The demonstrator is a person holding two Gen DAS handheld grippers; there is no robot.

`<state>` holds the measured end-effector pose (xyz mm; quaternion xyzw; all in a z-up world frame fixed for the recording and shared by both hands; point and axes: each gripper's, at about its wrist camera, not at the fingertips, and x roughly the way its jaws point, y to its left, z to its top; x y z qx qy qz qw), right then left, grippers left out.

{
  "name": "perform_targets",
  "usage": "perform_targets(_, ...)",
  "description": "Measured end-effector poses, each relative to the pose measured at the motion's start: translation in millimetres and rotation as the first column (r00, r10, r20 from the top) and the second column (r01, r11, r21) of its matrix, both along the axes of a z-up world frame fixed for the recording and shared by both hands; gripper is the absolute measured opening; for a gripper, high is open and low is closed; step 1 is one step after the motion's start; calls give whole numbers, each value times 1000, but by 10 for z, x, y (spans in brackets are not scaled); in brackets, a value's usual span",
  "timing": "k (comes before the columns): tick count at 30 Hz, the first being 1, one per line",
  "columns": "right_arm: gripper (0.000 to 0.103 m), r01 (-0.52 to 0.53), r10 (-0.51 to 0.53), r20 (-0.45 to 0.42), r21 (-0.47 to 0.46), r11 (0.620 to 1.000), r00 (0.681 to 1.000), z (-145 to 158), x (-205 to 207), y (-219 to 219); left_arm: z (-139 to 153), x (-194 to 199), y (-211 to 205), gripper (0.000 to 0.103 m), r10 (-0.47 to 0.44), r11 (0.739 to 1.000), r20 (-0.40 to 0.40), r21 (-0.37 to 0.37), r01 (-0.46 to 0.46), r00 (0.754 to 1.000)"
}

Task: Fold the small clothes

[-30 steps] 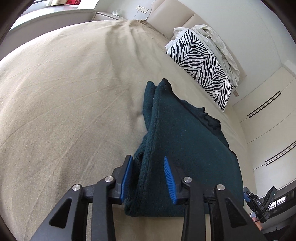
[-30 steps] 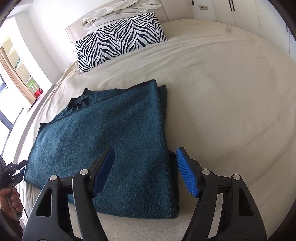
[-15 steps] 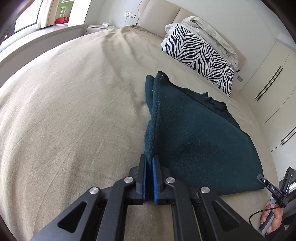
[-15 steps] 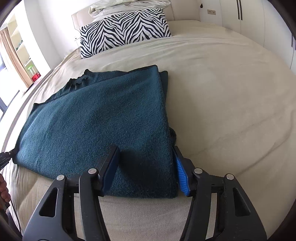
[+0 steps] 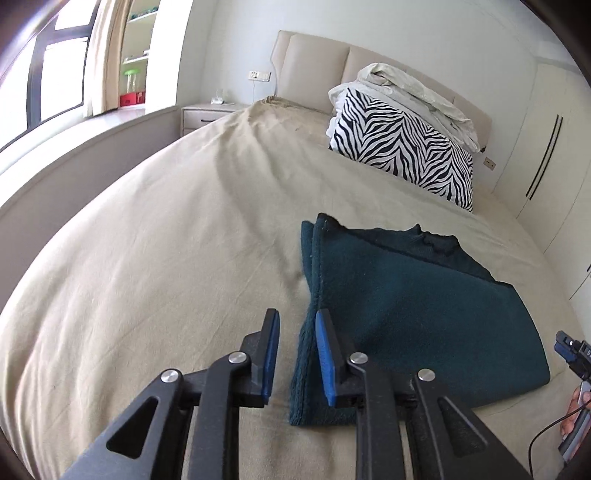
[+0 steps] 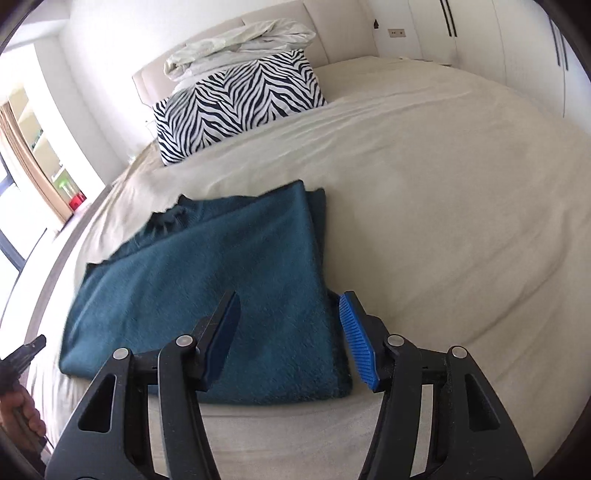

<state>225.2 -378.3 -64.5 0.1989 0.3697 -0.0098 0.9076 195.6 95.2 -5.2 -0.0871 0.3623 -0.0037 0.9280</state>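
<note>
1. Dark teal fuzzy knit garment (image 5: 417,302) (image 6: 221,291) lies folded flat on the beige bed sheet (image 5: 166,258) (image 6: 461,203), in the near half of the bed, with a ribbed neckline showing at its far edge
2. A lower layer of the same cloth peeks out along one long side of the fold, on the left in the left wrist view and on the right in the right wrist view
3. Left claw (image 5: 297,356) is partly parted, its blue-padded jaws a modest gap apart, holding nothing; the near left corner of the garment sits in the gap, just beside the right jaw, and whether it touches that pad cannot be told
4. Right claw (image 6: 295,341) is spread wide over the garment's near right corner; its left jaw is over the cloth, its right jaw is at the folded edge, and neither is closed on it
5. A zebra-striped black and white pillow (image 5: 402,144) (image 6: 236,103) stands at the head of the bed, with a crumpled off-white duvet (image 5: 417,92) (image 6: 236,51) piled on top of it
6. Behind them is a beige padded headboard (image 5: 314,66) (image 6: 332,33)
7. The other claw and the hand holding it show at the edge of each view
</note>
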Motion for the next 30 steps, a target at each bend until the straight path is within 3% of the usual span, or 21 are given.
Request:
perform_targets(3, 55, -109, 105, 39, 130, 986, 994, 124, 292, 185, 155, 313, -409, 61, -73, 990, 23, 124, 70, 997)
perform_targets(6, 55, -209, 201, 60, 269, 940, 978, 119, 702, 482, 108, 703, -716, 61, -103, 979, 17, 178, 99, 995)
perform_targets(10, 55, -259, 264, 46, 411, 874, 963, -92, 1260, 911, -157, 1163, -984, 61, -98, 953, -31, 286, 102, 995)
perform_targets(13, 55, -282, 315, 18, 497, 821, 949, -327, 1600, 1183, -567, 1374, -978, 61, -81, 955, -139, 272, 117, 987)
perform_targets(14, 55, -280, 325, -2, 502, 818, 946, -417, 1687, 1241, -724, 1402, -925, 65, -82, 962, -166, 243, 122, 983)
perform_targets(16, 52, -242, 294, -34, 478, 844, 955, -582, 1792, 1206, -778, 1329, -837, 68, -84, 975, -108, 194, 104, 991)
perform_targets(18, 37, -215, 256, 0, 540, 814, 967, -699, 1825, 963, -768, 1329, -868, 68, -86, 971, -108, 212, 107, 990)
perform_targets(21, 32, -58, 75, -3, 601, 797, 997, -829, 1733, 307, -781, 1317, -903, 69, -86, 967, -106, 231, 109, 991)
perform_targets(23, 25, 65, -72, -16, 644, 762, 997, -921, 1605, -190, -780, 1311, -898, 69, -87, 969, -100, 222, 108, 991)
perform_targets(27, 27, 279, -293, -75, 590, 758, 953, -846, 1291, -811, -790, 1304, -913, 69, -85, 967, -95, 234, 105, 992)
perform_targets(28, 28, 307, -317, -84, 571, 762, 945, -799, 1208, -880, -792, 1307, -917, 69, -84, 966, -94, 236, 105, 992)
perform_targets(30, 30, 260, -285, -45, 560, 786, 958, -666, 1081, -822, -794, 1300, -921, 69, -83, 966, -91, 238, 103, 992)
